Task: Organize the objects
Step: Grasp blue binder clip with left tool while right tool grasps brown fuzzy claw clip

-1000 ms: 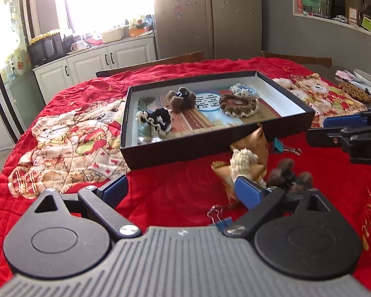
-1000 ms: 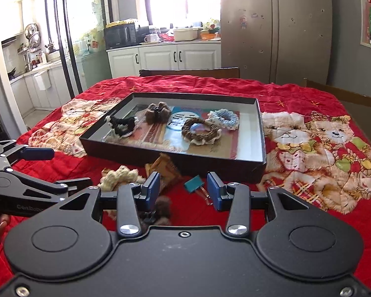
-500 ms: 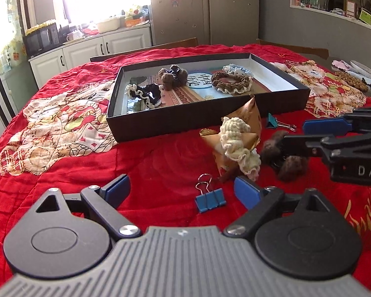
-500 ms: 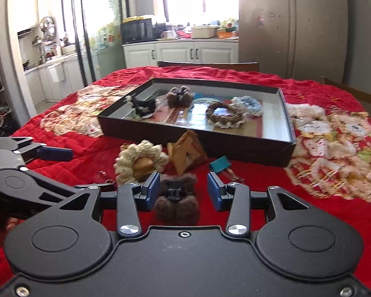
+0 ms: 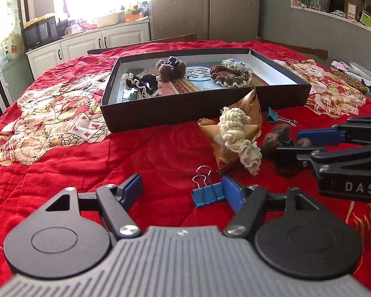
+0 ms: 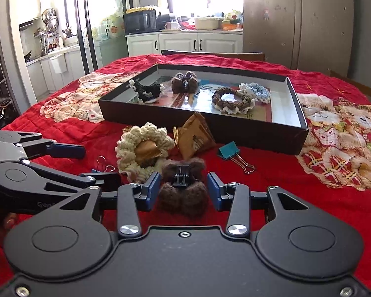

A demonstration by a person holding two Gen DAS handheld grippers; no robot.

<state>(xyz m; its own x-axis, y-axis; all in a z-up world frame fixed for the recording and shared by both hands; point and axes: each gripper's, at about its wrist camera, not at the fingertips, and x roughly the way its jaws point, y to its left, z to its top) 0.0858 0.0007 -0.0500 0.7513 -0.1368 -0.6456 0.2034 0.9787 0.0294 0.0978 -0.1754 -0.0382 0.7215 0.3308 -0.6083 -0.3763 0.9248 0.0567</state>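
While both grippers gape, only the right gripper [image 6: 183,189] view shows the furry clip [image 6: 183,190] centred.

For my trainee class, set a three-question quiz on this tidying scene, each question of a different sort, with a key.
1. True or false: the right gripper is shut on the brown fuzzy hair clip.
2. Multiple choice: which lies nearest the left gripper? A) teal binder clip B) blue binder clip C) cream crocheted scrunchie
3. Fill in: the brown crocheted scrunchie lies inside the black ____.

Key
1. False: its jaws stand open on either side of the clip.
2. B
3. tray
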